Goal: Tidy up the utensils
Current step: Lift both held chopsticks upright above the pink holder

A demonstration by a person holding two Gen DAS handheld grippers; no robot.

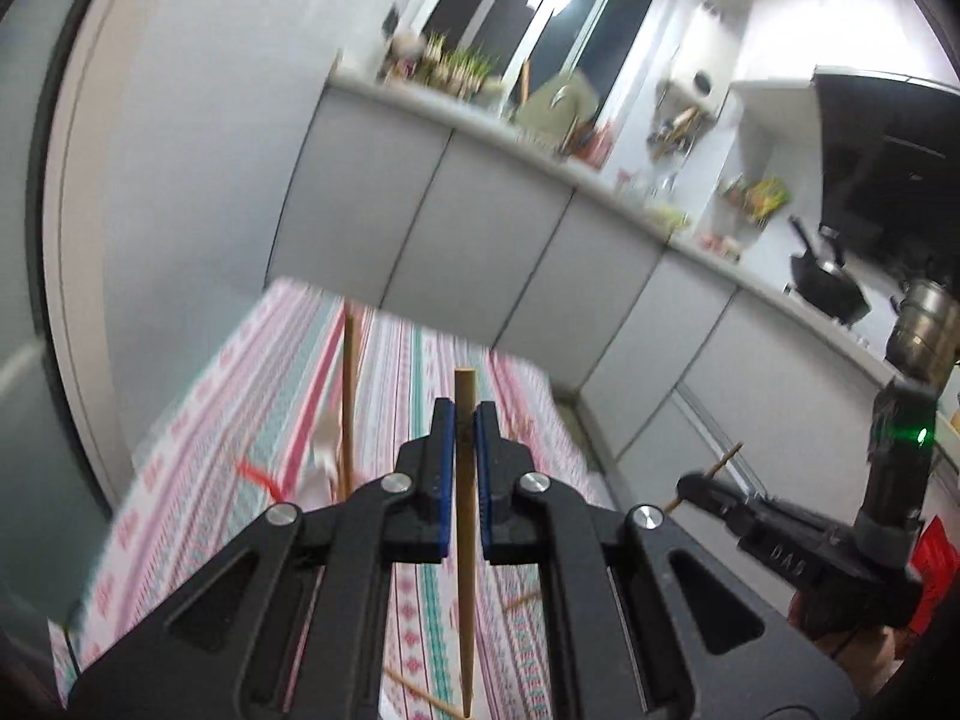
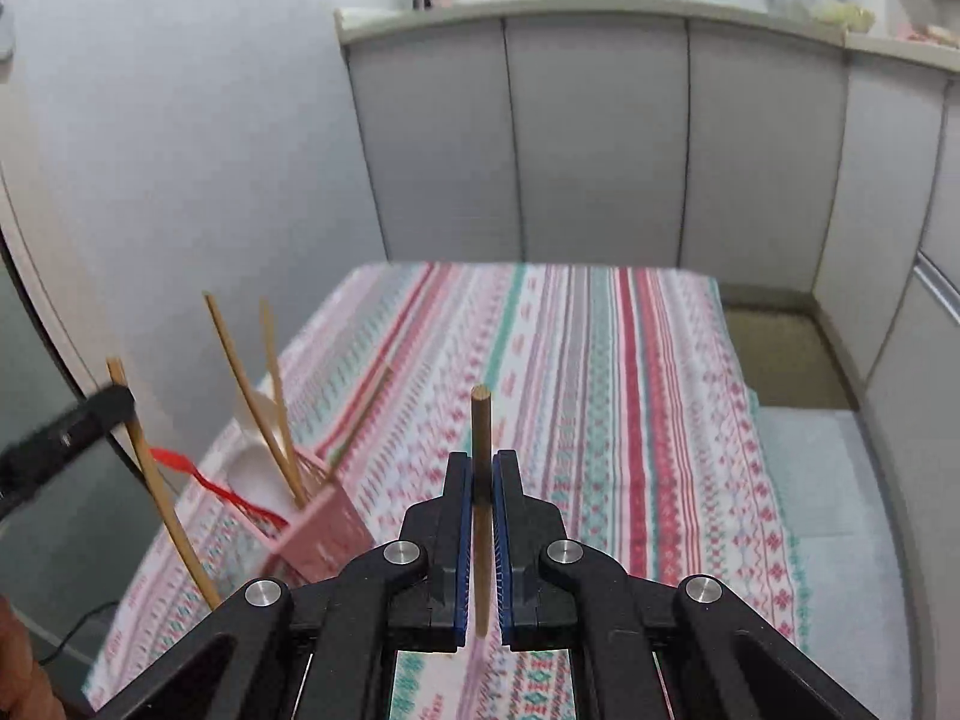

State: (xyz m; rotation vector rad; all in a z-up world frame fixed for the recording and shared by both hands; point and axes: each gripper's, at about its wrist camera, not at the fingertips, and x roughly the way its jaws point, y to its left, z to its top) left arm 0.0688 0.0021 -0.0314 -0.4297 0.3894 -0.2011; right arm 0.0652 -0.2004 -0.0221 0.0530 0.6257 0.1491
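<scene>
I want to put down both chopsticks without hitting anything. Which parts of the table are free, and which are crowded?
Free: the striped tablecloth from its middle to the far edge by the grey cabinets, and its right side. Crowded: the near left corner, where the pink holder stands with chopsticks and a white spoon; loose chopsticks lie below the left gripper.

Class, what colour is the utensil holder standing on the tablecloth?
Pink; the utensil holder shows best in the right wrist view.

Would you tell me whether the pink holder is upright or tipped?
Tipped: in the right wrist view the pink holder leans, and its chopsticks and white spoon slant out.
</scene>
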